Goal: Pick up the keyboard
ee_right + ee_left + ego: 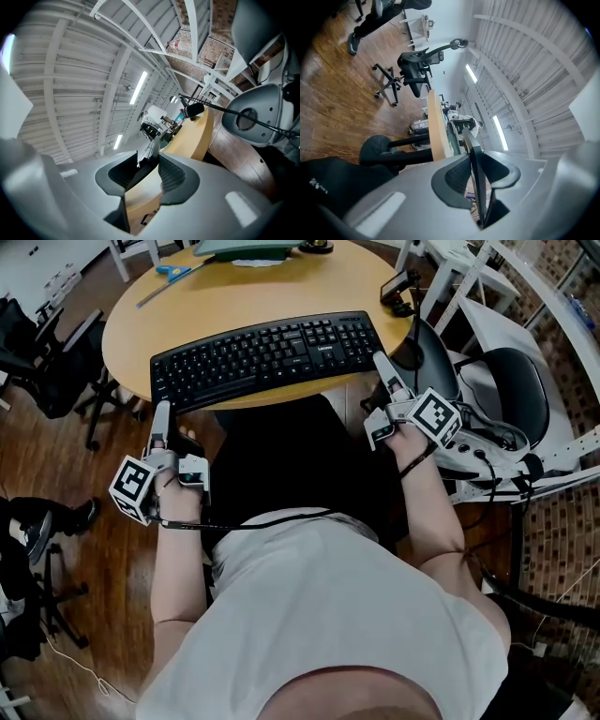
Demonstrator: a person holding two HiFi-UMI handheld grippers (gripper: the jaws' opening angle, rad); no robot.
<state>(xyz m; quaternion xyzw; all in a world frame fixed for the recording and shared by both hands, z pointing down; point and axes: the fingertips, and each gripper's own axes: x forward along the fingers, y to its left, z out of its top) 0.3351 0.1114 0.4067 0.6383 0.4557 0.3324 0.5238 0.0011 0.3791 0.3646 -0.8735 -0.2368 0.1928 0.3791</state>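
A black keyboard [267,354] lies along the near edge of the round wooden table [281,292]. Your right gripper [384,371] pinches its right end. Your left gripper [161,423] is spread around its left end, pads not pressing. An office chair [514,395] crowds your right side.

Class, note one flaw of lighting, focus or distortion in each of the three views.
Head view: dim, even light, darker toward the corners, the keyboard sharp; left gripper view: fisheye bows the ceiling beams, strip lights blown out; right gripper view: the same bowing, black corners, near jaws soft.
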